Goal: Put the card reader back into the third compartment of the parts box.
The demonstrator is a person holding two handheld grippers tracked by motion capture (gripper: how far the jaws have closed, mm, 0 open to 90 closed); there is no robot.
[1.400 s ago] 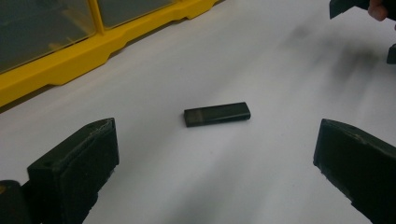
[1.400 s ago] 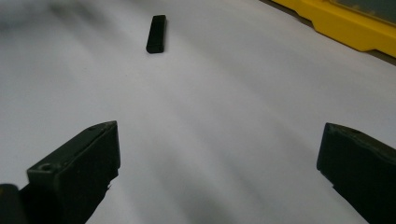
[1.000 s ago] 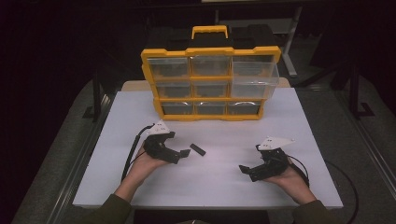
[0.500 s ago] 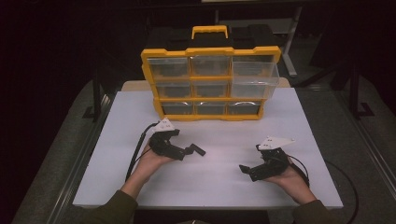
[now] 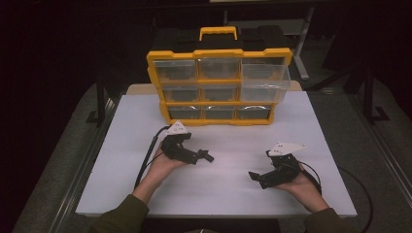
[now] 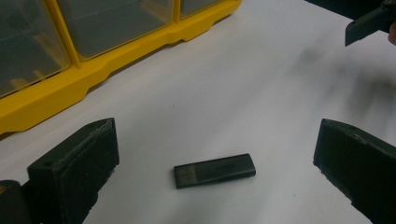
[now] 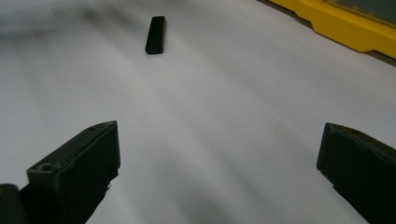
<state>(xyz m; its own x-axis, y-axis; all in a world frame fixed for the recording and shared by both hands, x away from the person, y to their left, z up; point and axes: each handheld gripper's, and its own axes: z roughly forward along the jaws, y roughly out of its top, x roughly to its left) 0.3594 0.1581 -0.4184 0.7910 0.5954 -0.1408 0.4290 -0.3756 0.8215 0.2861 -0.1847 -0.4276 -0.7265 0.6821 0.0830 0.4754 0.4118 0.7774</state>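
Left tool (image 6: 215, 154) wide open, astride USB stick (image 6: 215, 170), untouched

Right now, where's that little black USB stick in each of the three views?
High view: the USB stick lies at the left hand-held gripper's tip, centre-left.
Left gripper view: low centre, between the open jaws.
Right gripper view: top, left of centre.
Shared landmark: the yellow organizer.

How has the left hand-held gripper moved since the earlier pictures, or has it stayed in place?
Yes. The left hand-held gripper has moved forward, nearer the yellow plastic organizer box, and its open jaws have reached the small black USB stick on the white table.
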